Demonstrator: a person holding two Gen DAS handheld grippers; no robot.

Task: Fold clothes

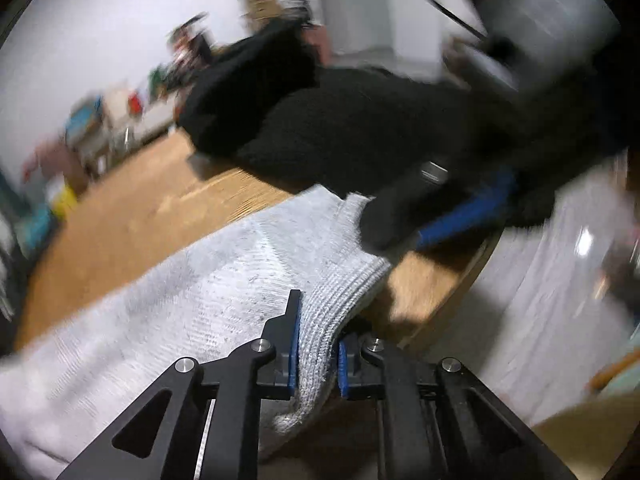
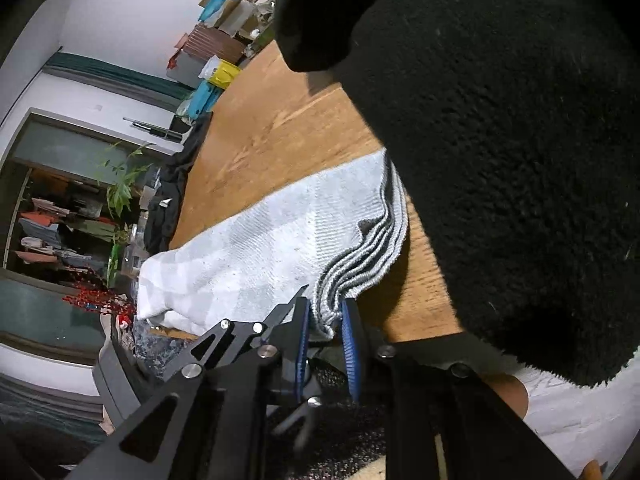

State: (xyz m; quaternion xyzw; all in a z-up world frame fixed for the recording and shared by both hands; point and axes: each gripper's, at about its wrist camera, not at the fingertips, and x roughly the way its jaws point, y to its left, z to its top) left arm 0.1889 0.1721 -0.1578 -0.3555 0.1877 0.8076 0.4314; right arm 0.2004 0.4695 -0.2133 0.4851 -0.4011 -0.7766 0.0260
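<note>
Left hand-held gripper (image 1: 318,354) pinching the sock (image 1: 224,288) cuff, right one (image 2: 326,344) loosely open around it, fold barely started on the desk (image 1: 132,208).

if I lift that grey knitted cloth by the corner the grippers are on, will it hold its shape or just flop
It will probably flop: the grey knitted cloth already sags and bunches between the left gripper pads. Its ribbed, striped hem drapes over the wooden table edge at the right gripper, so it likely hangs limp. The coarse knit looks grippy, so slipping seems unlikely.
</note>
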